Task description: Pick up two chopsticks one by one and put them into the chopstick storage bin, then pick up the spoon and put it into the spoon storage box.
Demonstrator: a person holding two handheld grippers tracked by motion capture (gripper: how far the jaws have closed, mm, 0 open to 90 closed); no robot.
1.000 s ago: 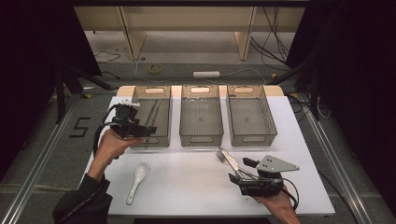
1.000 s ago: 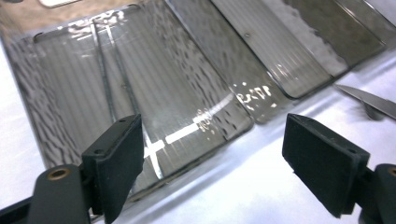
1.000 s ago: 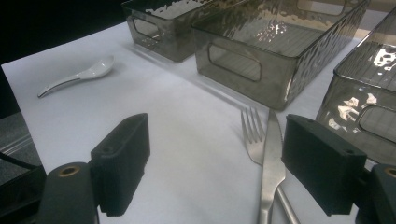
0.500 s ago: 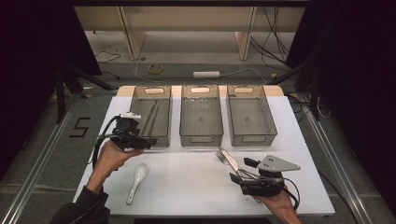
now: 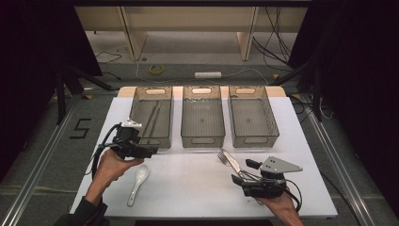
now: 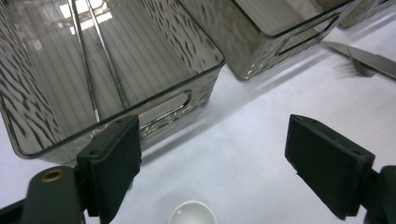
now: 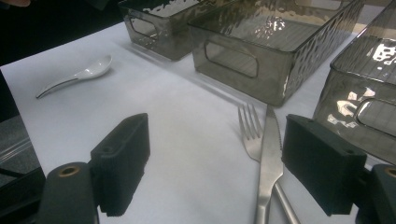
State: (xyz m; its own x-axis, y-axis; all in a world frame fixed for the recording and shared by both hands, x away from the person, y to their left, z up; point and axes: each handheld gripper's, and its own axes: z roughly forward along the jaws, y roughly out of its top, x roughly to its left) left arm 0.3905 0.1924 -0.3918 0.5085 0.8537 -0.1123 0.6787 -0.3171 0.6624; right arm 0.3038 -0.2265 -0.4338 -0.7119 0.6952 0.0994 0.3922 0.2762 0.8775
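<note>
**Left gripper pulled back off left bin, now over spoon**

High view: left gripper (image 5: 149, 151) withdrawn from above left bin (image 5: 151, 116) toward table's near edge since a second ago; fingers spread, empty. Chopsticks (image 5: 151, 119) lying in that bin, so probably dropped off; white spoon (image 5: 138, 180) on table just below gripper, likely next. Right gripper (image 5: 237, 179) unmoved, beside fork (image 5: 223, 158) and knife (image 5: 232, 162).

Left gripper view: fingers (image 6: 112, 163) wide apart, nothing between; spoon bowl (image 6: 192, 213) at bottom edge, bin rim just ahead.

Right gripper view: fingers (image 7: 122, 161) open, knife (image 7: 267, 163) and fork (image 7: 249, 128) lying between them, untouched.

White table (image 5: 188, 188); grey floor, cables, tape roll, dark curtains around
</note>
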